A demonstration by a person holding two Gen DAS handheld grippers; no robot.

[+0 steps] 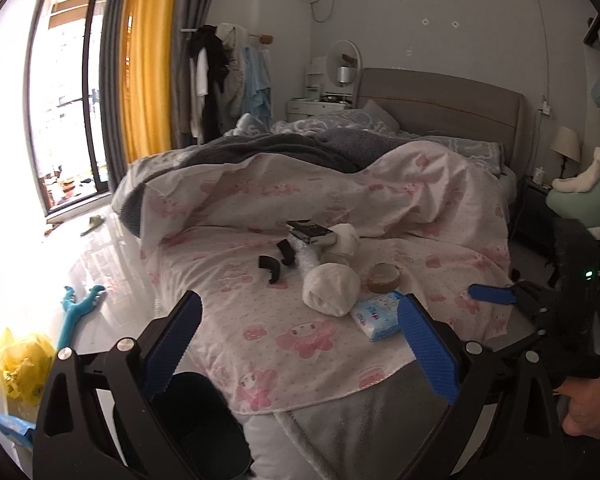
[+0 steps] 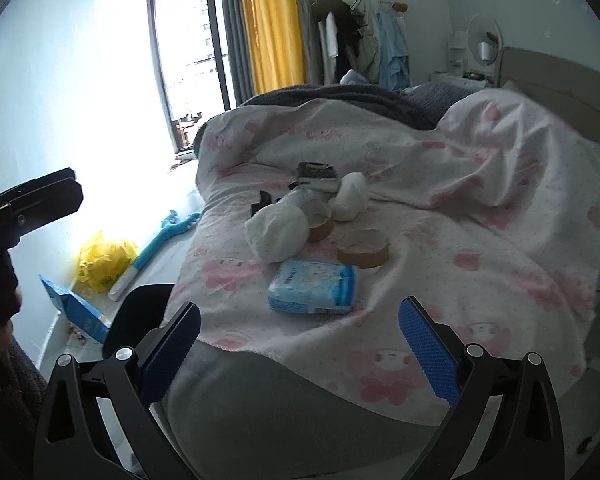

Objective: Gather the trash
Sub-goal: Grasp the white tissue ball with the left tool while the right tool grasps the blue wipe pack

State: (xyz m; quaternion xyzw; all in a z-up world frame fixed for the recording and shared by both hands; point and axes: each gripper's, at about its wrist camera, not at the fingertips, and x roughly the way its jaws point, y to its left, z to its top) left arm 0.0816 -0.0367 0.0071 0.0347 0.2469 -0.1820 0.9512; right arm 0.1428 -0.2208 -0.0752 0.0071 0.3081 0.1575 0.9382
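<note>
The bed, spread with a pink cartoon-print quilt, fills both views, and the trash sits bunched near its foot, probably gathered there so it can be picked off one piece at a time. At the quilt's centre, toward twelve o'clock from the right gripper, lie a large white wad, a second wad behind it, two brown tape rolls, a blue tissue pack nearest the fingers, and some black bits beside a dark box. A black bin stands at the bed's foot at about eight o'clock, likely where the trash goes. On the floor at nine o'clock lie a yellow bag and a teal toy. The left gripper hangs over the bed's edge with fingers spread wide, holding nothing. The right gripper's fingers are equally released, touching nothing, short of the tissue pack.
</note>
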